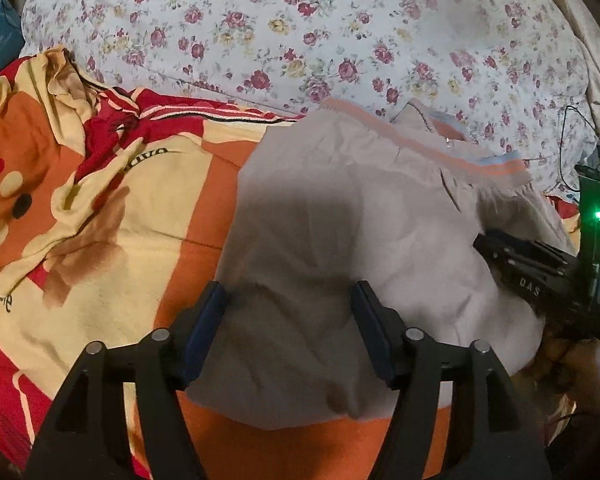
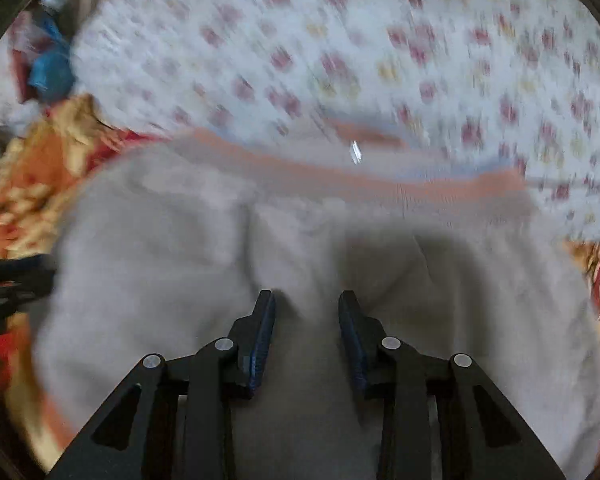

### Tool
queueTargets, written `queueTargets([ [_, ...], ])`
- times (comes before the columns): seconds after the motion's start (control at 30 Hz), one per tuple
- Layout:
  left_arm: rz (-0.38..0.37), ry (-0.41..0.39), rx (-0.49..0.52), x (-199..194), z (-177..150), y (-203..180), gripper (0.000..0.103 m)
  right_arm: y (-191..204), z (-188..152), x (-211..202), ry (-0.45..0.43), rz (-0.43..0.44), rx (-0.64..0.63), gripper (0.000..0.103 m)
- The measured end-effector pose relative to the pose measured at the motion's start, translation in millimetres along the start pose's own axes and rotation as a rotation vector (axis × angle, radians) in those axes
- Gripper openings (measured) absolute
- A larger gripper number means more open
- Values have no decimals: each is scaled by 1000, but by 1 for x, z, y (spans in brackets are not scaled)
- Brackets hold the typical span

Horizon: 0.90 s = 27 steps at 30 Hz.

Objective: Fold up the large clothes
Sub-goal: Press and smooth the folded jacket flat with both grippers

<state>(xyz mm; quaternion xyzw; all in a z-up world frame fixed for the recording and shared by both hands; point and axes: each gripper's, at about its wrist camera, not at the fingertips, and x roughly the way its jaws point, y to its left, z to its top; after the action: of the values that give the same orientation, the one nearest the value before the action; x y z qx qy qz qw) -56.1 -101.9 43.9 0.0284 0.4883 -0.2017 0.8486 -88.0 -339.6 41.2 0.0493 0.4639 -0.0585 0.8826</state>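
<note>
On the bed, a floral sheet (image 1: 300, 40) covers the far half and an orange, red and cream blanket (image 1: 100, 200) covers the near half, giving a broad soft base for folding. The grey garment (image 1: 340, 220) lies across the blanket, with its orange and blue waistband (image 1: 440, 152) at the far edge, reaching onto the floral sheet. It looks already doubled into a compact, rumpled shape with a rounded near edge, so the task seems well along.

The left gripper (image 1: 290, 332) hovers over the near edge of the garment, its jaws spread wide with nothing between them. The cloth sits directly beneath and ahead of the blue pads (image 1: 204, 332); whether they touch it cannot be told. That placement suits smoothing or catching the near hem.

The right gripper (image 2: 307, 340), seen from the left camera at the garment's right side (image 1: 540, 276), is over the middle of the grey cloth. Its own view is blurred, which suggests it is moving. Its jaws stand partly apart, with no fold clearly pinched between them. A ridge of cloth (image 2: 252, 232) rises just ahead of them.
</note>
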Motion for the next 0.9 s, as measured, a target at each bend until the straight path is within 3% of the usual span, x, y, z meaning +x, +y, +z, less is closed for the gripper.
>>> queueTargets([
  [0.1,2,3,-3,1,0,1,66,-5,1,-4,6,11,44,34],
  [0.2,2,3,-9,0,-1,1,66,-3,-3,-32,-2,38,52,35],
  [0.37,5,3,-24,0,-3,2,68,3,-22,-65,-48,65,25,48],
  [0.5,13,15,-28,0,-3,0,69,3,-36,-40,50,26,6,49],
  [0.9,6,23,-73,-6,-5,2,76,0,-44,-82,-1,50,39,55],
])
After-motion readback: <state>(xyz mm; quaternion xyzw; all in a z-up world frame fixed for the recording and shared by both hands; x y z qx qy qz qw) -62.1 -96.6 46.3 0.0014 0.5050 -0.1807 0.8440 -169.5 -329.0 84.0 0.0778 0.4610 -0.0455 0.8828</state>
